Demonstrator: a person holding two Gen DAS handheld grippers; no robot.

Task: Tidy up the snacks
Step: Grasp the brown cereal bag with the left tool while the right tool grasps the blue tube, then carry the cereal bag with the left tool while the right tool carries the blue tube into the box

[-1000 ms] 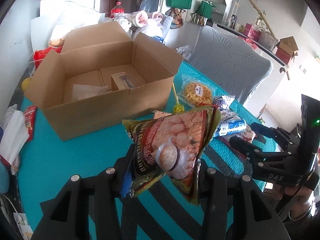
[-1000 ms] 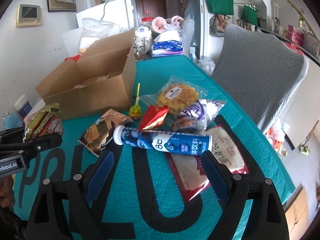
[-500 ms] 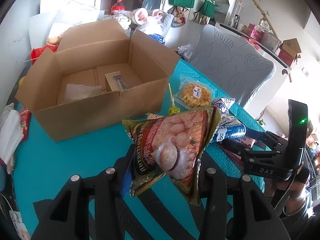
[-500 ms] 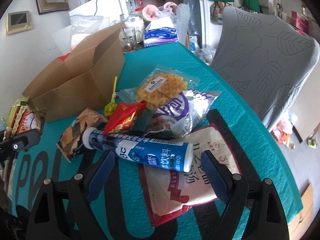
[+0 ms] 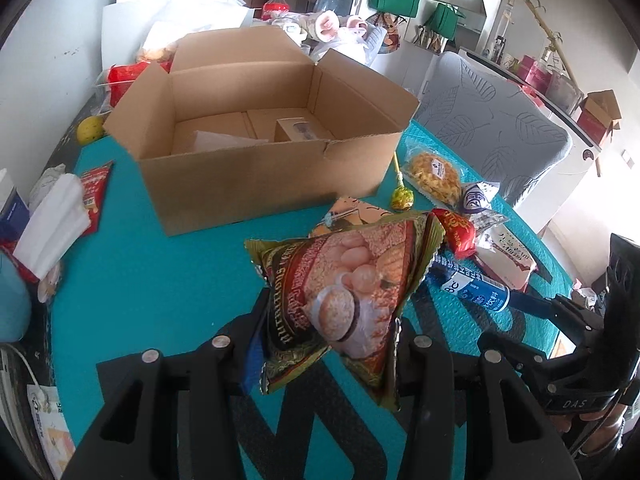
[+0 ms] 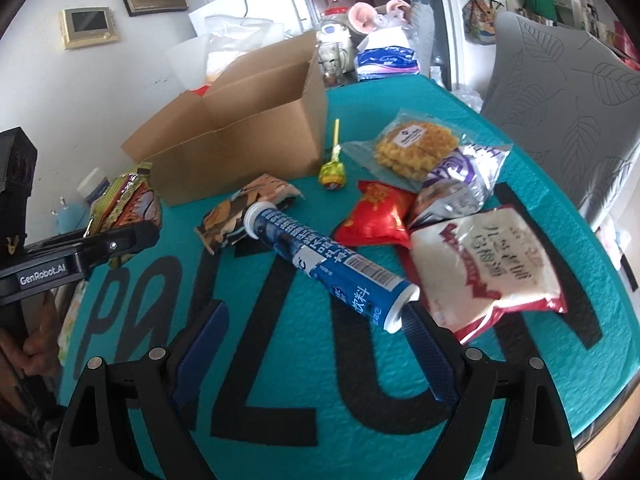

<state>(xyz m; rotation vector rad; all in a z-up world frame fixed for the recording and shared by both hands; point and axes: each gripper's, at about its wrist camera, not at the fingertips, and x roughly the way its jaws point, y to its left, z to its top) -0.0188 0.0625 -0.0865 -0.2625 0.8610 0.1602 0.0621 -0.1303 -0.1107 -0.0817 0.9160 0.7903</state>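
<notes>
The left gripper (image 5: 328, 344) is clamped on a green-edged foil snack bag (image 5: 344, 292), held above the teal table mat (image 5: 152, 280) near the open brown cardboard box (image 5: 256, 136). The right gripper (image 6: 316, 344) stands wide apart around a blue cylindrical drink-tablet tube (image 6: 324, 264), without pressing it.

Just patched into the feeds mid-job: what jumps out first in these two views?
The left gripper is clamped on a puffy green snack bag, held above the teal table in front of an open cardboard box. The right gripper stands open around a blue tube lying beside a heap of loose snack packets.
</notes>
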